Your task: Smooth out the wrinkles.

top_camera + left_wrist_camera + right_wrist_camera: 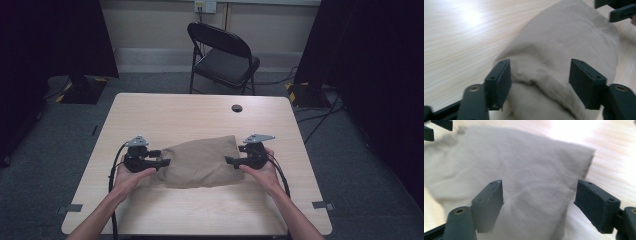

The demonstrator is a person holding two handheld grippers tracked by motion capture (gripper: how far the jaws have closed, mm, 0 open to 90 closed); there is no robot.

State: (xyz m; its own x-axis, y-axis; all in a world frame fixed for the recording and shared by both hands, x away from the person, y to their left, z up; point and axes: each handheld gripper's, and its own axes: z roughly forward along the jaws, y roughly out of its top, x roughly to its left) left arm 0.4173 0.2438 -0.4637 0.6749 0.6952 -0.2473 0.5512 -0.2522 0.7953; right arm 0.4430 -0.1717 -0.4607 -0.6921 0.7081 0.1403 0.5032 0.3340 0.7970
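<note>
Both grippers stand spread, jaws wide with nothing pinched: the left gripper straddles the left end of the tan folded cloth, and the right gripper straddles the right end, likely placed to grasp both ends together. Cloth lies flat near the middle of the worktop, its long axis running left to right, slightly skewed.

both grippers gaping – fingers apart

The tan cloth runs off at six o'clock in both gripper views, its near edge unseen.
</note>
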